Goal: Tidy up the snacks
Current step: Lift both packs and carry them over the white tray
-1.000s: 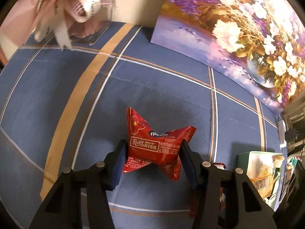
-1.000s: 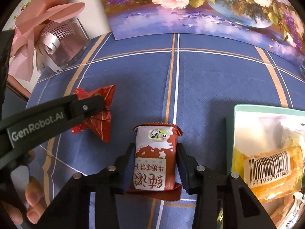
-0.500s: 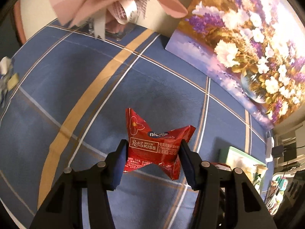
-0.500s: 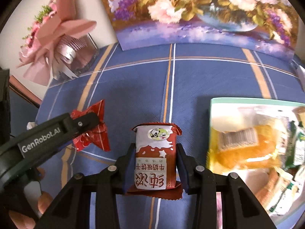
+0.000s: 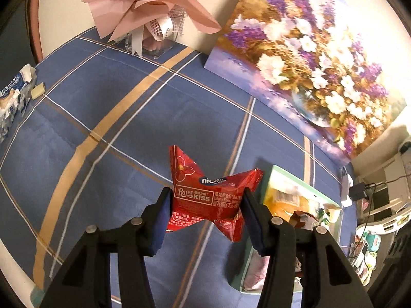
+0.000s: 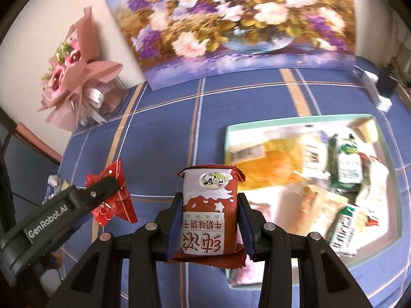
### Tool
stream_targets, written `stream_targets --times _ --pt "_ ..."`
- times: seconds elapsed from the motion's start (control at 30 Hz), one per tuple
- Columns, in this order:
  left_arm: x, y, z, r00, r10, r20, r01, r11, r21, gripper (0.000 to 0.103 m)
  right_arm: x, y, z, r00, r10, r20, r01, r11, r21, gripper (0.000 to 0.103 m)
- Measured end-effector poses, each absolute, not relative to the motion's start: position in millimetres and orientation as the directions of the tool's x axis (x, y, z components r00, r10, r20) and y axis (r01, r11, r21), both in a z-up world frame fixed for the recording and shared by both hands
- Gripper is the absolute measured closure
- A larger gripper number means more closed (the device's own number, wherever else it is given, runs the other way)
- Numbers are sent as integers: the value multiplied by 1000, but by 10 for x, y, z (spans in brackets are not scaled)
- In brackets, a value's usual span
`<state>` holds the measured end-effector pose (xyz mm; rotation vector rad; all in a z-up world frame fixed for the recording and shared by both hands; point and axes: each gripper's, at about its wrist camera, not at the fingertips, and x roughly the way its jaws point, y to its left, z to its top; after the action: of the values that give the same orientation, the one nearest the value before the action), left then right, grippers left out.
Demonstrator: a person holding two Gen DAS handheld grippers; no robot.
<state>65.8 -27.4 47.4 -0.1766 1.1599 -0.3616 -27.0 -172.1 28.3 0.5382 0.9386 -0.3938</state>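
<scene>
Carrying snacks | left gripper (image 5: pixel 205 205) clamps red wrapper (image 5: pixel 208 197), right gripper (image 6: pixel 209 220) grips biscuit pack (image 6: pixel 209 205) | release low over tray (image 6: pixel 308 120), maybe

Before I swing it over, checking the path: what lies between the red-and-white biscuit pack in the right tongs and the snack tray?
Nothing: in the right wrist view only bare blue tablecloth separates the biscuit pack from the tray.
</scene>
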Motion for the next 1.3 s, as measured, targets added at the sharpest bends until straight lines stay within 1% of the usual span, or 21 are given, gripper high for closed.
stream_targets --times 0.37,0.67,0.87,1.1,1.3 --pt "282 -607 497 364 -359 -860 252 926 -280 48 -740 -1872 398 554 -97 -827 569 769 292 61" --pt "11 -988 491 362 -355 -862 353 908 -226 48 -1053 -2228 503 545 -152 -825 626 728 280 61" --pt "-136 -1221 439 349 -356 -867 421 886 -195 48 -1245 -2603 350 475 -192 -859 715 653 249 61" --pt "-240 -1463 359 313 -377 -872 492 850 -191 48 -1641 -3072 231 390 -257 -884 820 534 206 61" --pt "-346 -1651 330 303 -382 -873 549 819 -168 48 -1846 -3275 149 358 -256 -898 860 466 210 61"
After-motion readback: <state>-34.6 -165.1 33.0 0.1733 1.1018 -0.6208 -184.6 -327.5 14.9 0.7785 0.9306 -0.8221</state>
